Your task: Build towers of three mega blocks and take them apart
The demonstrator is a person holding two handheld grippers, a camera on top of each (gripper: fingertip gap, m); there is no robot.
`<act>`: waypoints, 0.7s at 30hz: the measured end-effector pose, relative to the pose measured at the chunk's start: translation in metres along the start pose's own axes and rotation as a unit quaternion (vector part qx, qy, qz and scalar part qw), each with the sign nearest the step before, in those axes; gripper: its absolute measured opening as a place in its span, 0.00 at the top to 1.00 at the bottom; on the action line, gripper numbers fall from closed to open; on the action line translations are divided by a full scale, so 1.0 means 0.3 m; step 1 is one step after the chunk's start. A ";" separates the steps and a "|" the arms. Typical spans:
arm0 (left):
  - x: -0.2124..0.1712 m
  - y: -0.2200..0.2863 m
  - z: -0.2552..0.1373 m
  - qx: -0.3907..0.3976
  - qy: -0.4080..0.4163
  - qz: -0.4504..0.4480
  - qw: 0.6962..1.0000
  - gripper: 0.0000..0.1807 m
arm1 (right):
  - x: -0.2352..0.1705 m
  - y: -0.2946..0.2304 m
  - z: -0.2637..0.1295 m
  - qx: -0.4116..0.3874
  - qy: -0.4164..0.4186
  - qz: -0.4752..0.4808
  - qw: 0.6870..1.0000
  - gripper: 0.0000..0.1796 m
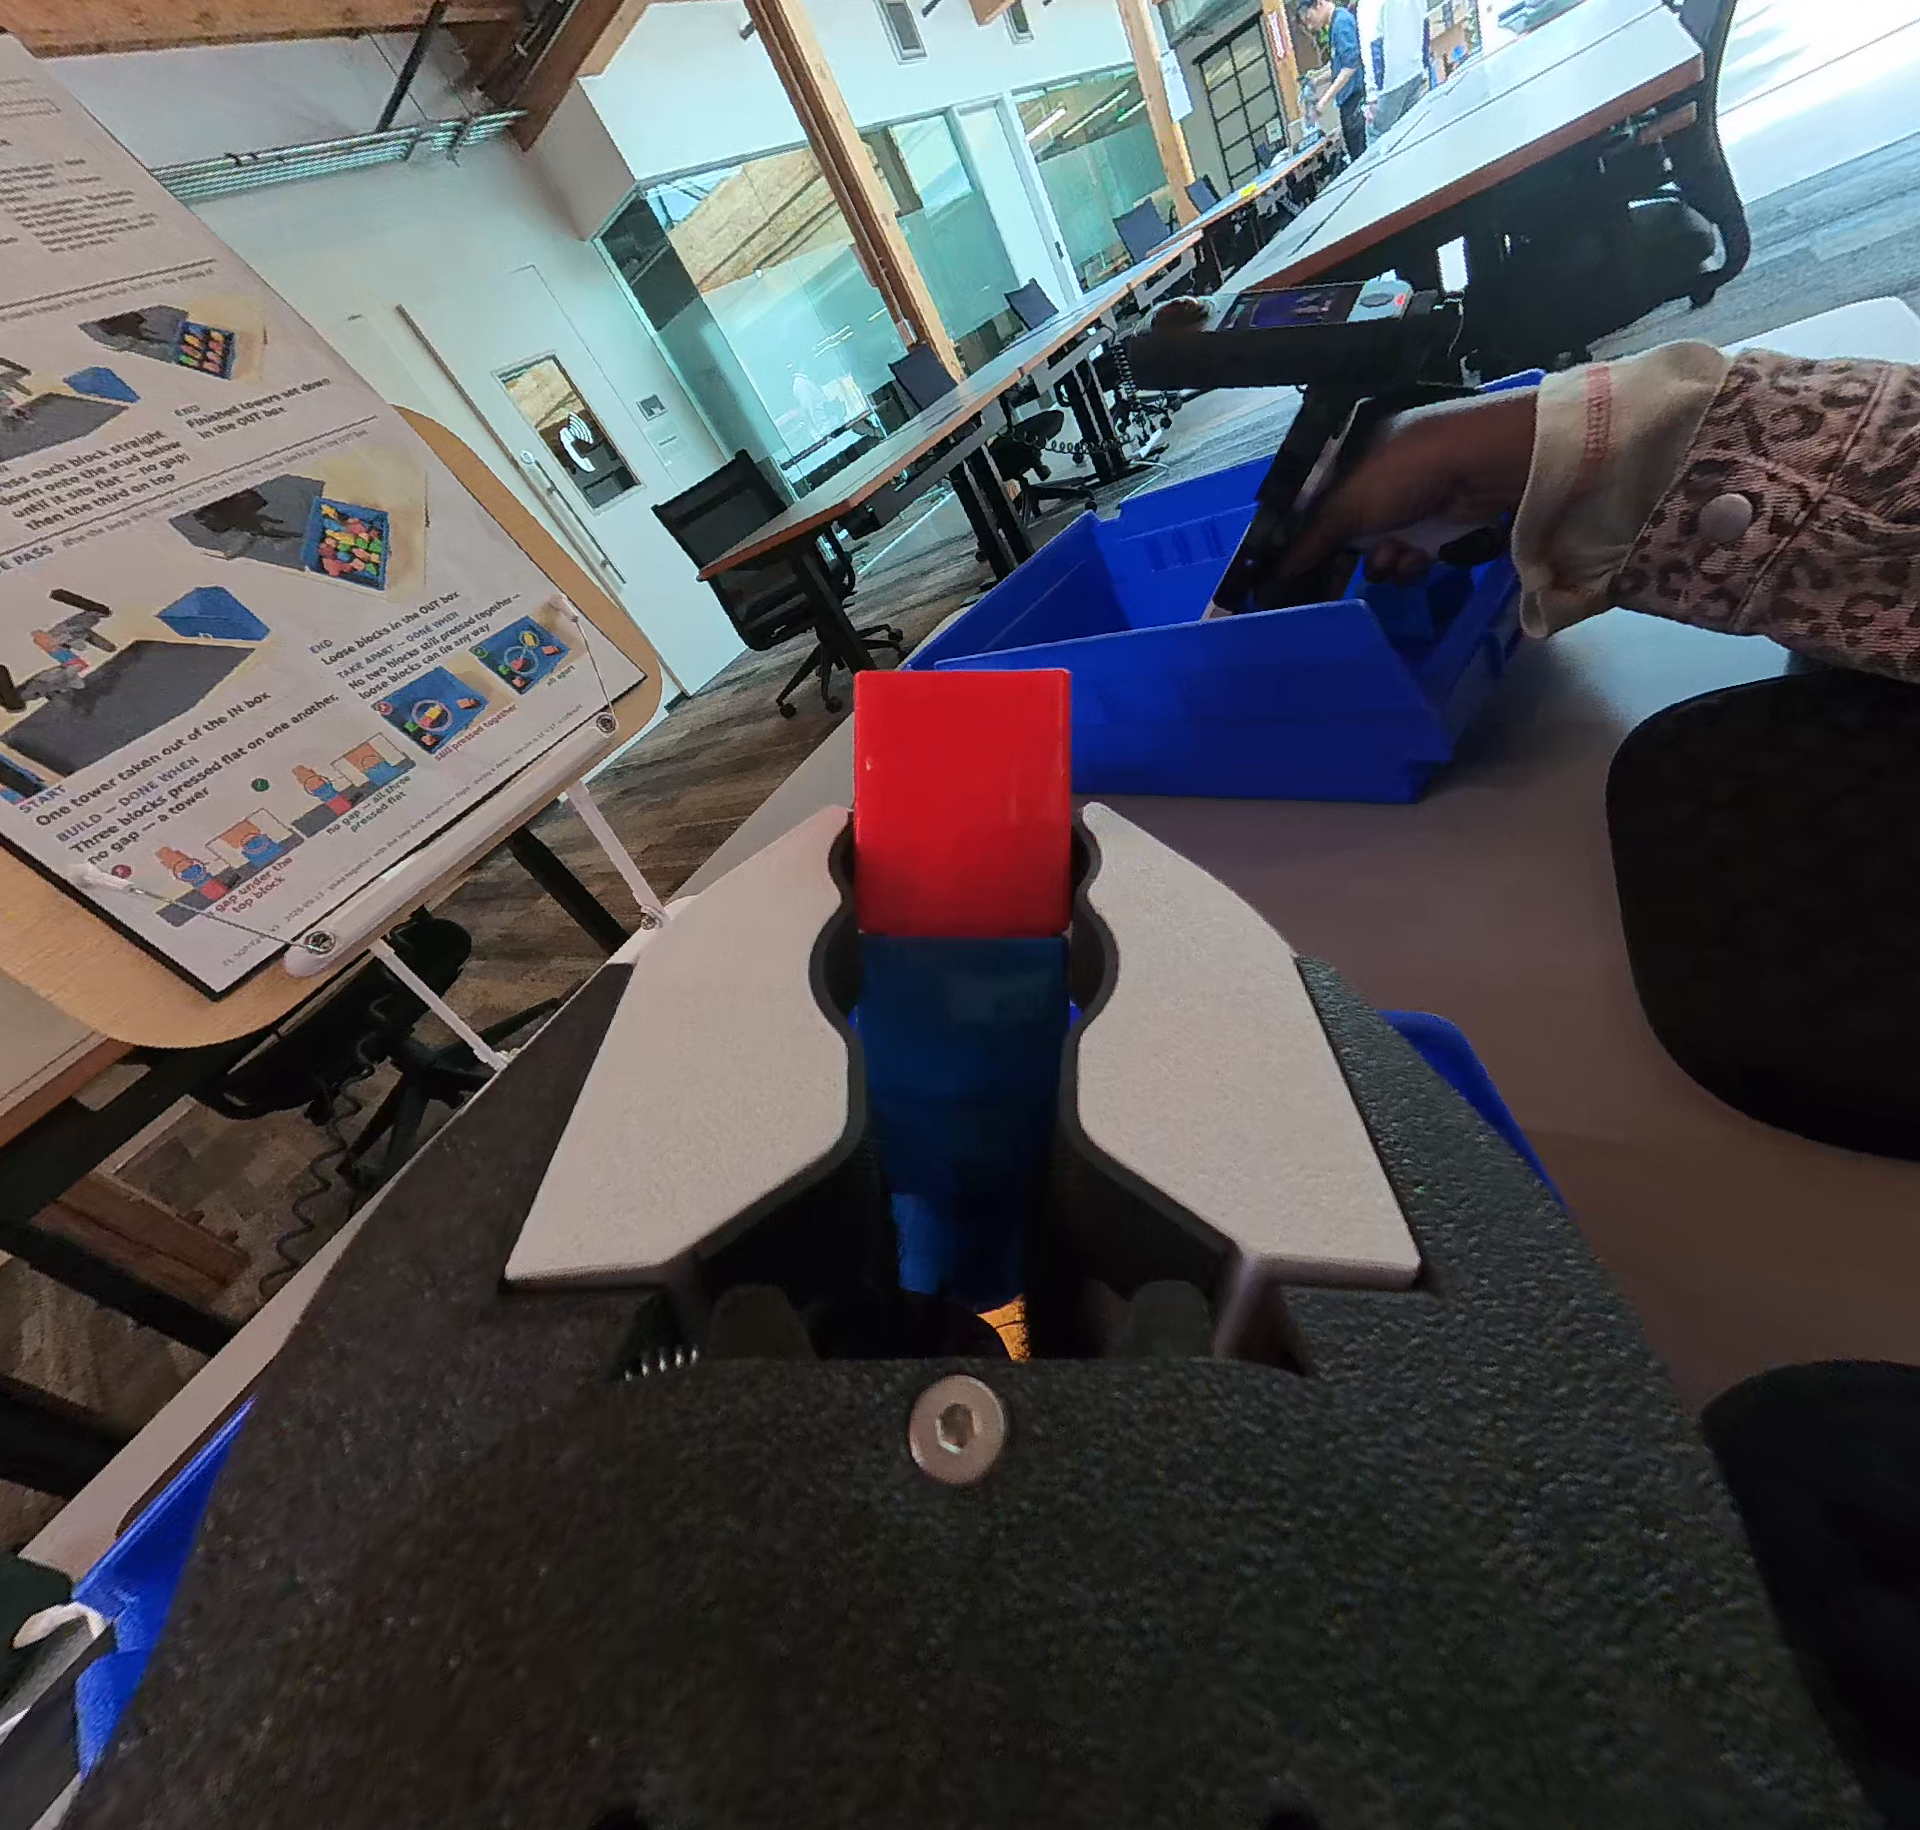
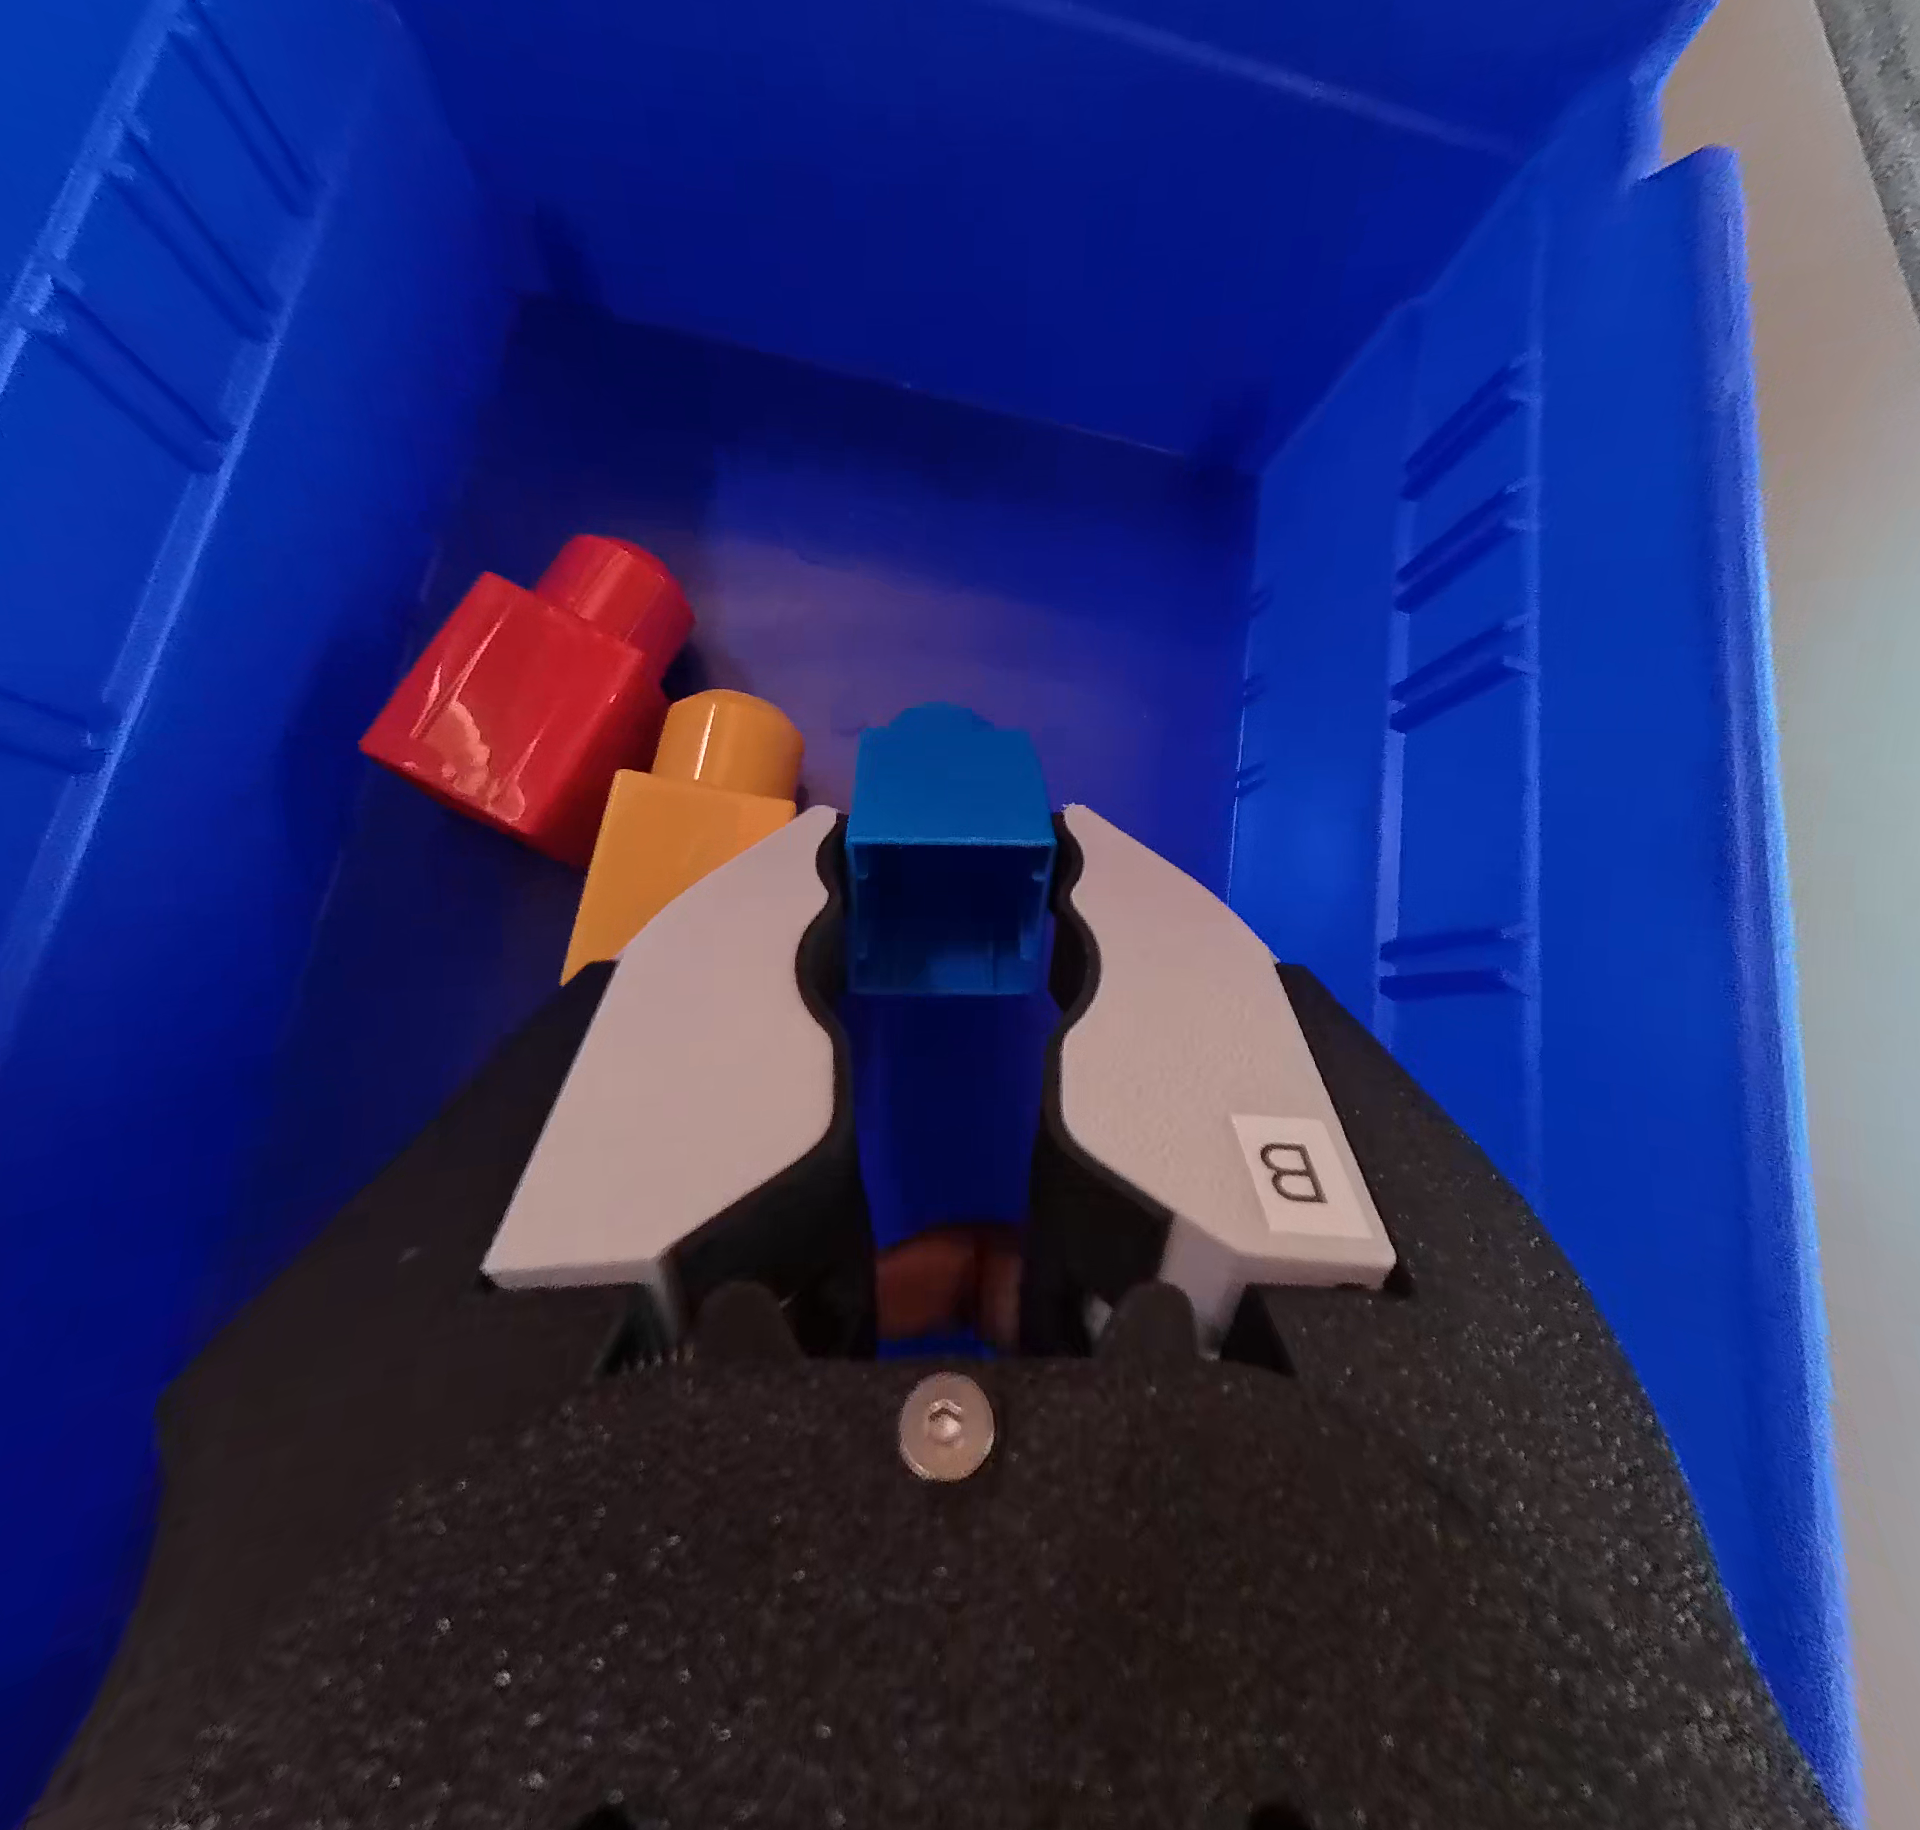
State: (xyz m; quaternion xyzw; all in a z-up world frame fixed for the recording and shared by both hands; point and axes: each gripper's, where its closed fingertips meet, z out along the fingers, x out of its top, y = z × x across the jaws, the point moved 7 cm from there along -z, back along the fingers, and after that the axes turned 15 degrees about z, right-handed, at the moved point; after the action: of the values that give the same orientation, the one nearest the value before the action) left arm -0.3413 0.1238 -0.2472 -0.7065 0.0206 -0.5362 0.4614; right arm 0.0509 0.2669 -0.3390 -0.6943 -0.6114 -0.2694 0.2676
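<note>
My left gripper (image 1: 961, 824) is shut on a two-block stack held in the air: a red block (image 1: 961, 793) sticks out past the fingertips, joined to a blue block (image 1: 961, 1042) between the fingers. My right gripper (image 2: 951, 819) is shut on a blue block (image 2: 940, 907) whose hollow underside faces the camera, low inside a blue bin (image 2: 935, 170). A red block (image 2: 520, 700) and an orange block (image 2: 696, 824) lie loose on the bin floor to its left. In the left wrist view a hand (image 1: 1434, 471) holds the right gripper (image 1: 1320, 513) down in that bin (image 1: 1195, 710).
An instruction board (image 1: 260, 585) stands on a stand at the left. A second blue bin's edge (image 1: 1455, 1063) shows under my left gripper. A black rounded object (image 1: 1766, 897) sits on the grey table (image 1: 1351, 897) at right. Desks, chairs and people are far behind. Spacing between my two grippers at the tips: around 40 centimeters.
</note>
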 end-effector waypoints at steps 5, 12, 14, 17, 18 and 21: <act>-0.001 0.002 0.001 0.002 -0.003 0.006 1.000 0.80 | -0.001 0.003 -0.009 -0.006 0.000 -0.003 1.000 0.77; -0.001 0.010 0.005 -0.005 -0.008 0.010 1.000 0.79 | 0.060 -0.020 -0.104 0.005 0.102 -0.020 0.995 0.65; -0.002 0.012 0.006 -0.009 -0.009 0.010 1.000 0.79 | 0.100 -0.060 -0.178 0.052 0.186 -0.035 0.981 0.66; -0.003 0.021 0.011 -0.019 -0.011 0.011 1.000 0.80 | 0.134 -0.190 -0.347 0.234 0.329 -0.077 0.912 0.67; -0.003 0.024 0.013 -0.024 -0.011 0.012 1.000 0.80 | 0.123 -0.254 -0.418 0.323 0.363 -0.102 0.868 0.69; 0.001 0.039 0.020 -0.042 -0.010 0.015 0.999 0.79 | 0.011 -0.461 -0.593 0.571 0.352 -0.206 0.713 0.75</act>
State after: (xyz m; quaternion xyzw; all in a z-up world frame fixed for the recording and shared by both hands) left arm -0.3310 0.1207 -0.2548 -0.7301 0.0489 -0.5208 0.4397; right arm -0.0943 0.1596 -0.2043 -0.1219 -0.6384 -0.1424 0.7465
